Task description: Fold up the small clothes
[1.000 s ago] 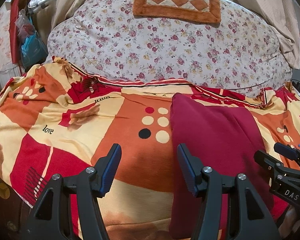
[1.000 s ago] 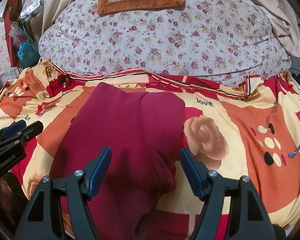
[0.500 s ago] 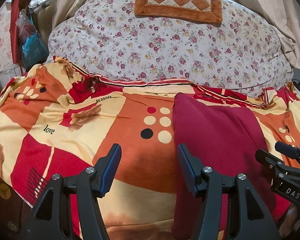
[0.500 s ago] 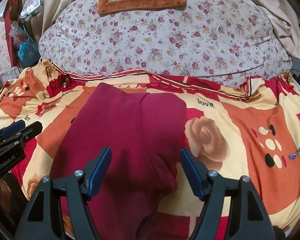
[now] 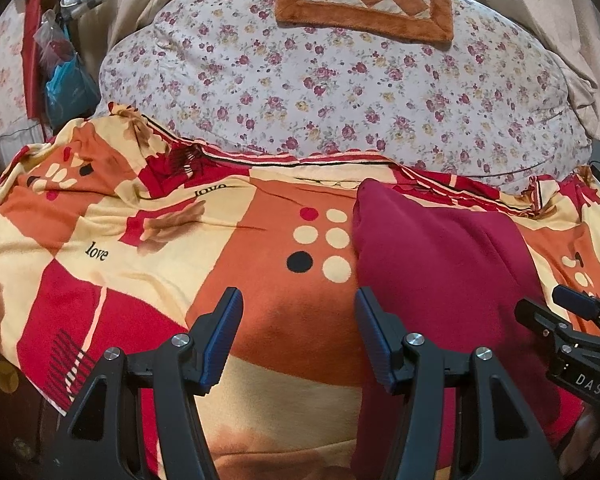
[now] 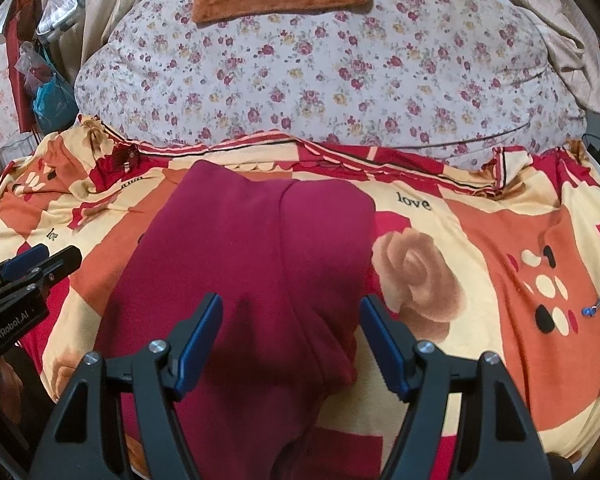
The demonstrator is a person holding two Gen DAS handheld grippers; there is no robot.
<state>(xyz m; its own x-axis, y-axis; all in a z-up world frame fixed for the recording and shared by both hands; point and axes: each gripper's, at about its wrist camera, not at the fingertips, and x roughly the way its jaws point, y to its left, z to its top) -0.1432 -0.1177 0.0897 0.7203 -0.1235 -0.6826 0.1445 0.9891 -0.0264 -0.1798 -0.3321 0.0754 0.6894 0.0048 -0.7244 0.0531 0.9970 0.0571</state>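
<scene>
With the left gripper (image 5: 298, 334) and right gripper (image 6: 290, 340) both spread and empty, the maroon garment (image 6: 256, 264) lay center-frame on the patterned blanket (image 6: 480, 240), so pinching matching near corners would probably fold it evenly.

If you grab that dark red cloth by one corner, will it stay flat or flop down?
Probably flop. The red cloth lies limp on the blanket, with a soft fold running down it, so it looks bendy, not stiff. It seems light, so one open hand-held gripper could likely lift it, though the folded layers may slide apart.
</scene>
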